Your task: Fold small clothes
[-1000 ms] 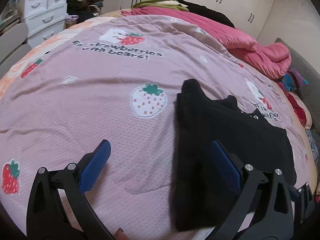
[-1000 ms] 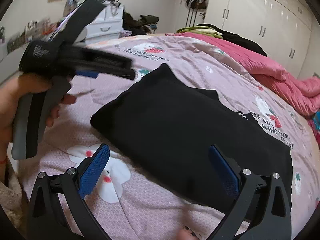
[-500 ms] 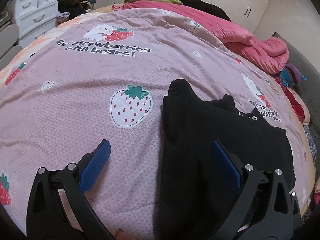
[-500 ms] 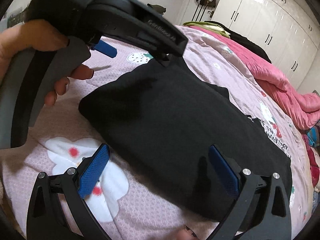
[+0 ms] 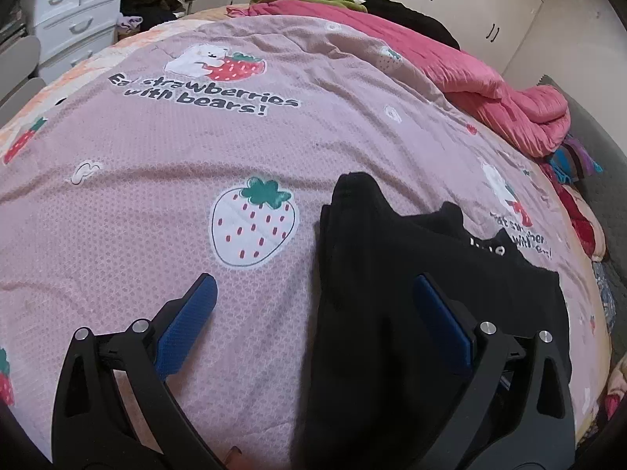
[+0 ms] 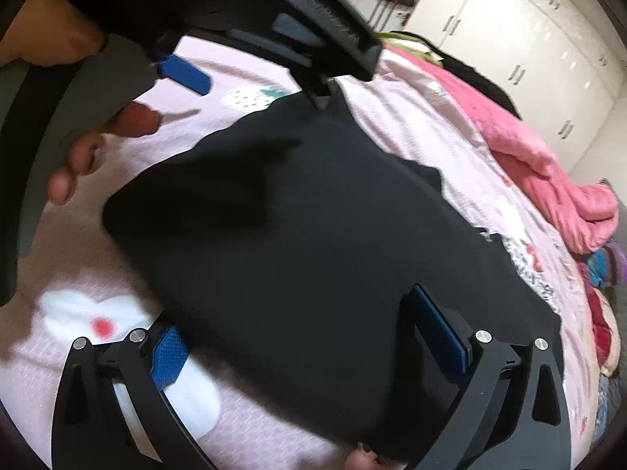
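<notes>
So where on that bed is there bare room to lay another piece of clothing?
Bare bedspread lies left of the black garment, around the strawberry print and up to the lettering. The far right is crowded: pink quilt and a colourful pile.

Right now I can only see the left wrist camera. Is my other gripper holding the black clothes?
Observer: No. The right gripper is open, and the near edge of the black clothes lies between its fingers.
Child: Can you see my left gripper from over there?
Observer: Yes. The left gripper is above the far corner of the clothes, with a hand wrapped around its handle.
Child: Is there any picture on the bed near the right one?
Observer: A white flower with a red middle is printed on the bedspread, just beside that gripper's left finger.
</notes>
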